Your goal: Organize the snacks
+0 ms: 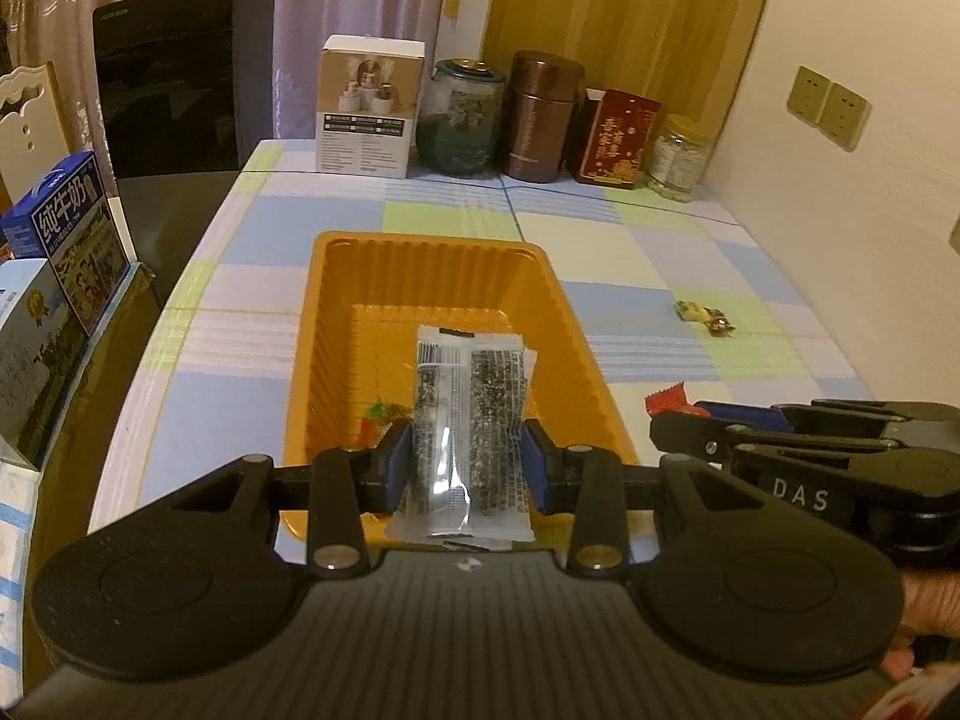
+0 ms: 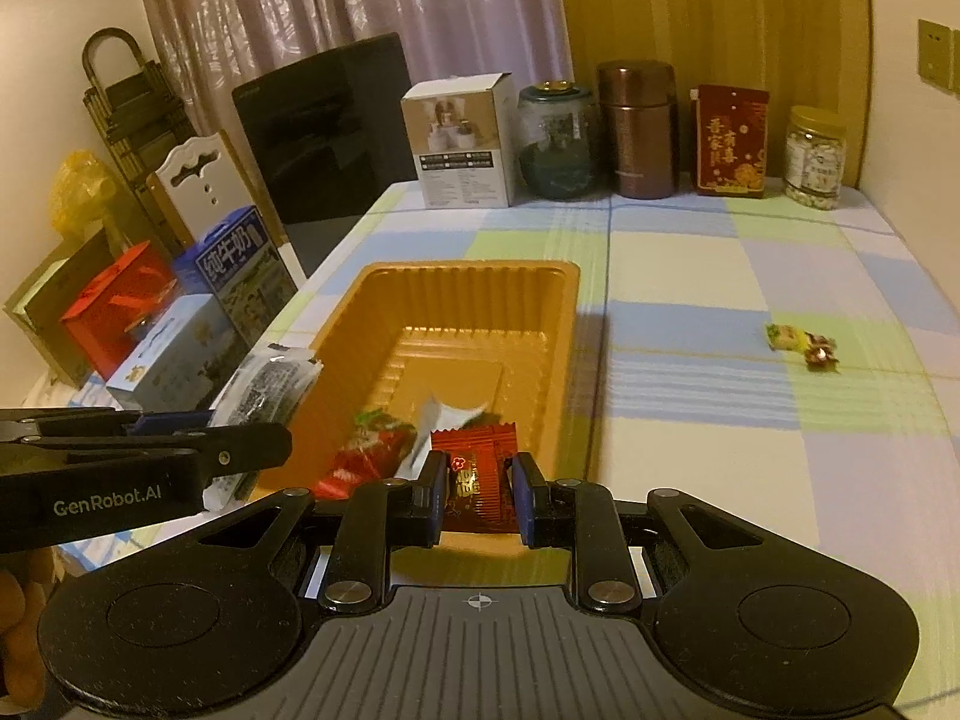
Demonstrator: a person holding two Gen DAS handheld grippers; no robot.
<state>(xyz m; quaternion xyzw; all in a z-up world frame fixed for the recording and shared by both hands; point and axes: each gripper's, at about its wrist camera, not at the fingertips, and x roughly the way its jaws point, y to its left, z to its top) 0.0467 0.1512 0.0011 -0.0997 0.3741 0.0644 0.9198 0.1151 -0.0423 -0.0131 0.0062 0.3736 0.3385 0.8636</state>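
Roughly halfway, I judge: my orange tray (image 1: 336, 324) on the checked tablecloth (image 1: 630, 252) already holds a red-and-green snack (image 2: 372, 450), while two wrapped candies (image 2: 801, 345) lie well apart on the cloth, waiting. My left gripper (image 1: 468, 459) is clamped on a silver sesame bar packet (image 1: 465, 420) above the tray; my right gripper (image 2: 477, 492) is clenched on a red candy packet (image 2: 477, 474) at the tray's near edge. Both need dropping in. Readable: "GenRobot.AI" and "DAS" on the grippers, "纯牛奶" on the blue milk carton (image 1: 66, 234).
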